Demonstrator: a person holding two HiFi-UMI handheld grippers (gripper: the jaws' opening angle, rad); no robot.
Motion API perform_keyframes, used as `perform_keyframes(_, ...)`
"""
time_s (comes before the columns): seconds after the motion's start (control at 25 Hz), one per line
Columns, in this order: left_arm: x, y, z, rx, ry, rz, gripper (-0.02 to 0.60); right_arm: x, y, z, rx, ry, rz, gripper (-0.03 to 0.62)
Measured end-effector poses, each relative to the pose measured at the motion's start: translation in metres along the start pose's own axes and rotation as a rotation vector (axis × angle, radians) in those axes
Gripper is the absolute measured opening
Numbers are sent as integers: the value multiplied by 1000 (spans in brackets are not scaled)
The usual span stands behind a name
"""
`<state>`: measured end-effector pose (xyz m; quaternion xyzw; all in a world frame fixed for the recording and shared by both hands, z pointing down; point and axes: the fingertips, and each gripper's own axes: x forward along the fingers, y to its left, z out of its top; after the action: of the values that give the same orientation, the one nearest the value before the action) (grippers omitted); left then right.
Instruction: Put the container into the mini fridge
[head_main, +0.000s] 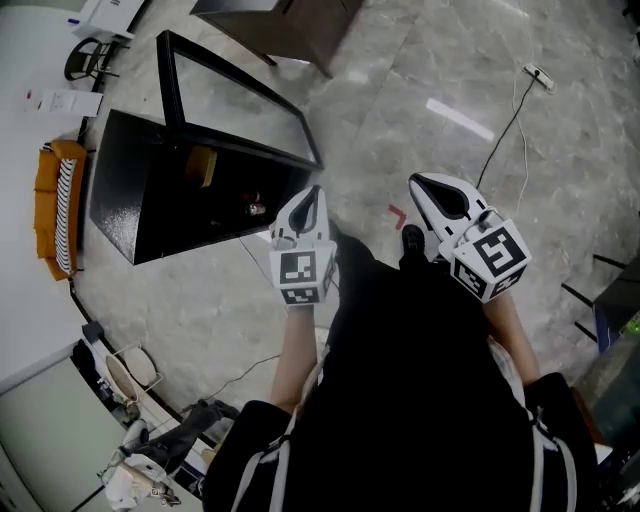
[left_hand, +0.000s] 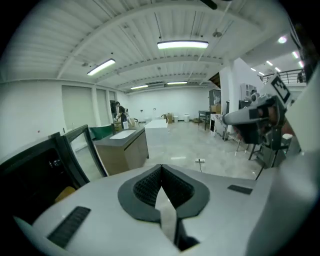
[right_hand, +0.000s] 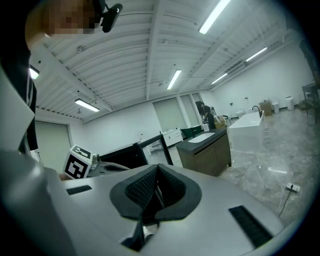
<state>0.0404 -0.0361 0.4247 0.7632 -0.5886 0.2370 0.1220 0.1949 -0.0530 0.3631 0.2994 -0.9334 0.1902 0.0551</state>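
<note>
The black mini fridge (head_main: 130, 215) stands on the floor at the left with its glass door (head_main: 172, 80) swung open. A yellowish container (head_main: 203, 166) sits inside it, beside a small dark and red item (head_main: 255, 206). My left gripper (head_main: 312, 192) is shut and holds nothing; it hovers just right of the fridge opening. My right gripper (head_main: 420, 183) is further right over the floor, its pads together and bare. In the left gripper view the left gripper (left_hand: 161, 167) points past the fridge (left_hand: 30, 170), whose yellowish container (left_hand: 65, 192) just shows. The right gripper (right_hand: 158, 167) faces the fridge (right_hand: 125, 155).
A brown cabinet (head_main: 290, 25) stands beyond the fridge door. A power strip (head_main: 537, 75) with its cable lies on the marble floor at the far right. A red mark (head_main: 397, 213) is on the floor between the grippers. An orange rack (head_main: 55, 205) stands left of the fridge.
</note>
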Motion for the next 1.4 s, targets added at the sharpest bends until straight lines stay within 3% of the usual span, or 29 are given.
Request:
perform_keyframes(0.24,-55,-15,41,-139,-133,28,34,9,29,14,-49,-10,165,18)
perform_keyframes(0.4,-85,-15,50,-201,-202,41,34,22,58,21,-109,-19,257,18)
perform_keyframes(0.92,-136,15,31,-242,-227,119,34,45,111,16,-152,-20,309,17)
perform_keyframes(1.4,-146,26,21,-245,-214,114,34,48,125,9,-151,-2,294,17)
